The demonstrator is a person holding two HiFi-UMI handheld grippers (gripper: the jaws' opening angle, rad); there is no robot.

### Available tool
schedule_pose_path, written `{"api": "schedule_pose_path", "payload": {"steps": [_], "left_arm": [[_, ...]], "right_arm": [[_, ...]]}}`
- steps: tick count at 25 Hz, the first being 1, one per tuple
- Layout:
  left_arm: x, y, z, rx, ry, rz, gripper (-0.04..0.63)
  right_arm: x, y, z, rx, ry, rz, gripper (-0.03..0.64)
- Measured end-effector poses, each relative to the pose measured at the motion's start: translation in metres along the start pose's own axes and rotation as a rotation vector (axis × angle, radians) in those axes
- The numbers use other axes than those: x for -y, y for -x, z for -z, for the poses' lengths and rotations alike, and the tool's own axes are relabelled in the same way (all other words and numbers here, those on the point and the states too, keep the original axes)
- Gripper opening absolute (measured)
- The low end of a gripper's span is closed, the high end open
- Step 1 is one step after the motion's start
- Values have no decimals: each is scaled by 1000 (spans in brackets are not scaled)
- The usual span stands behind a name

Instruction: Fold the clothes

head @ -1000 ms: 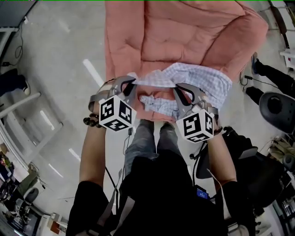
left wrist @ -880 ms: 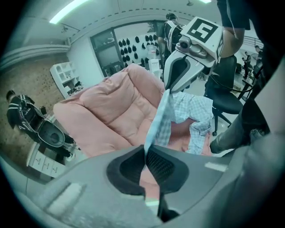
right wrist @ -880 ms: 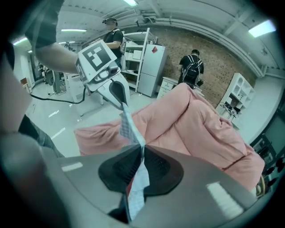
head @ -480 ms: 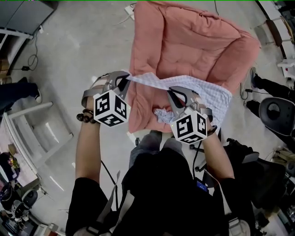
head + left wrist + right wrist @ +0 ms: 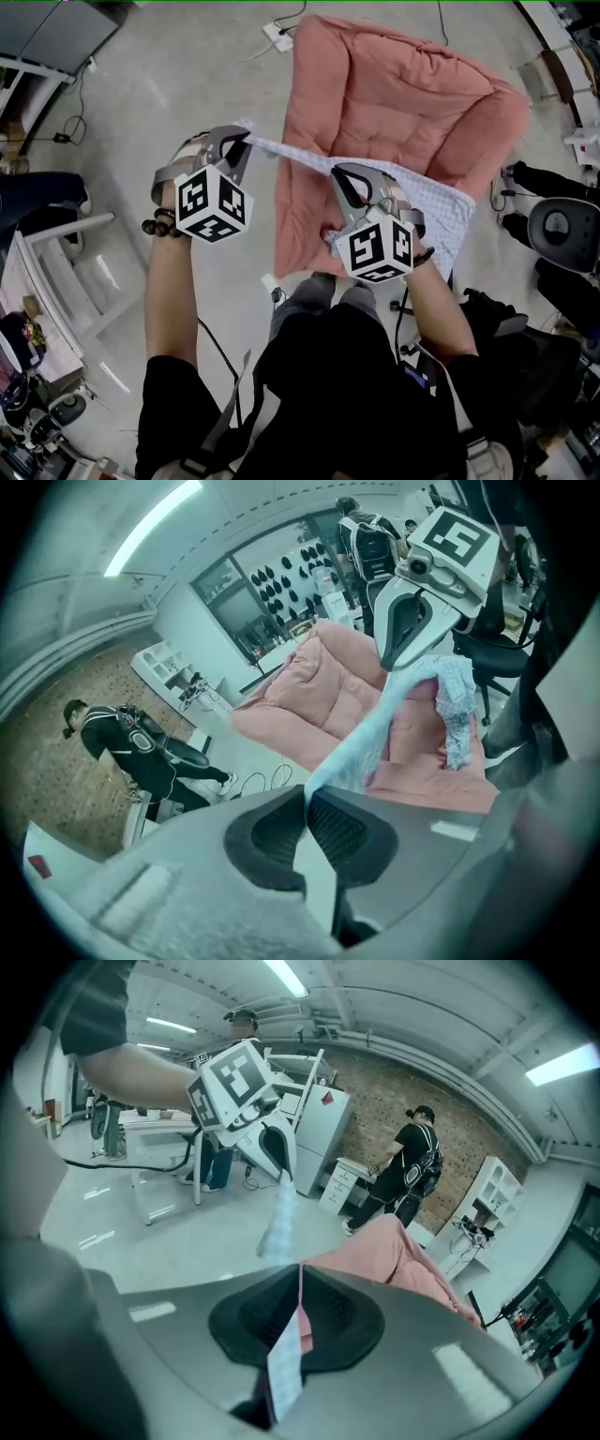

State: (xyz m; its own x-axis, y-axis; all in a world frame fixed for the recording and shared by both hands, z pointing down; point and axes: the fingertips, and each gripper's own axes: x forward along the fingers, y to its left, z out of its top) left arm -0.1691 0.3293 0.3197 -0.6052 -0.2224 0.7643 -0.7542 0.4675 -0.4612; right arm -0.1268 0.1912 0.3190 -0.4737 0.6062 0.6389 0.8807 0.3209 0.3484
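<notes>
A light blue-and-white checked garment (image 5: 427,202) hangs stretched between my two grippers above a pink quilted cushion (image 5: 403,94) on the floor. My left gripper (image 5: 241,136) is shut on one edge of the cloth, which runs taut to my right gripper (image 5: 340,174), shut on it too. The rest droops to the right over the cushion's near edge. In the left gripper view the garment (image 5: 370,738) leads from the jaws (image 5: 306,797) up to the other gripper (image 5: 398,639). In the right gripper view a strip of garment (image 5: 279,1213) runs from the jaws (image 5: 300,1274).
A power strip (image 5: 278,36) and cables lie on the grey floor behind the cushion. White shelving (image 5: 56,253) stands at the left, an office chair (image 5: 562,220) at the right. People in black (image 5: 408,1171) stand near white cabinets.
Both grippers have risen and shifted left with the garment. The cloth has come up off the cushion and pulled out into a taut band between them.
</notes>
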Motion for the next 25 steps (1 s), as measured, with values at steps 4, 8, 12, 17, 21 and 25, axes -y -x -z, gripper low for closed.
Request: {"api": "schedule_pose_path", "payload": {"steps": [4, 8, 12, 17, 21, 25], "left_arm": [[-3, 0, 23, -22, 38, 0, 14], [20, -5, 50, -37, 78, 6, 14], [52, -15, 76, -67, 145, 13, 14], [100, -35, 147, -115, 289, -4, 15], [131, -45, 187, -151, 398, -17, 21], [158, -57, 214, -172, 475, -28, 47]], "right_arm": [[4, -15, -13, 18, -13, 3, 7], [-23, -30, 2, -10, -12, -65, 6], [-47, -36, 37, -50, 17, -140, 8], [-86, -60, 66, -83, 11, -220, 8], [-101, -67, 70, -117, 38, -278, 9], [-114, -75, 75, -133, 42, -298, 8]]}}
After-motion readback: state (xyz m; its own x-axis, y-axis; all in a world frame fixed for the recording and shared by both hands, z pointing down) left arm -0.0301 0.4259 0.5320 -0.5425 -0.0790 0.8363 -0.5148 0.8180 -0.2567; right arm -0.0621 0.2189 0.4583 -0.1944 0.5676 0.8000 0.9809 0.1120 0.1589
